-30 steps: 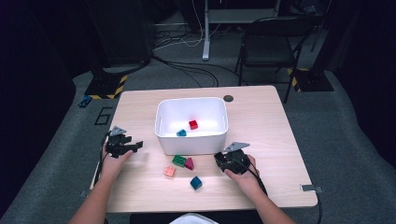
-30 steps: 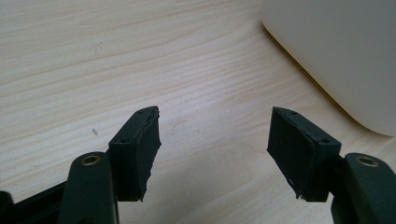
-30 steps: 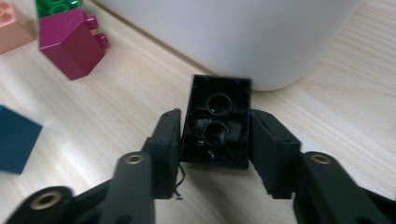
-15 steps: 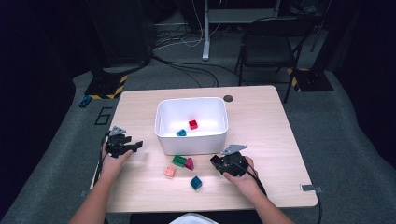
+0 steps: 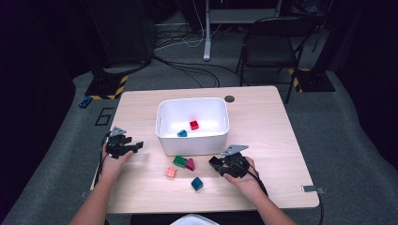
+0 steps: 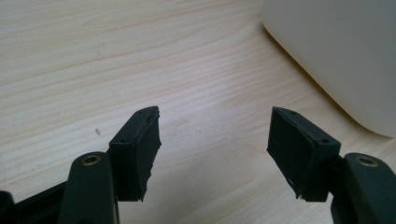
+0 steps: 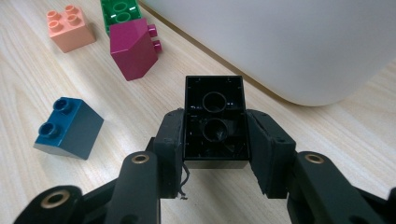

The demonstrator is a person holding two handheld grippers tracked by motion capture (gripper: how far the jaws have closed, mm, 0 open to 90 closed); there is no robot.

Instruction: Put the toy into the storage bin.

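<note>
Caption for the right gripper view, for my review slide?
Right claw clamps a black brick near the white bin.

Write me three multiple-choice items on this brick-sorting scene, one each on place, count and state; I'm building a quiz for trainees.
1. Where does the small red plastic brick lie?
A. Inside the white plastic bin
B. On the wooden table
C. In the left gripper

2. How many loose bricks lie on the table in front of the bin?
A. Two
B. Four
C. Six

3. What is the right gripper doing?
A. Standing open
B. Gripping a black plastic brick
C. Gripping the bin's rim

Key: 1 A, the high view shows it on the bin's floor; 2 B, orange, green, magenta and blue; 3 B, its fingers press the brick's sides.
</note>
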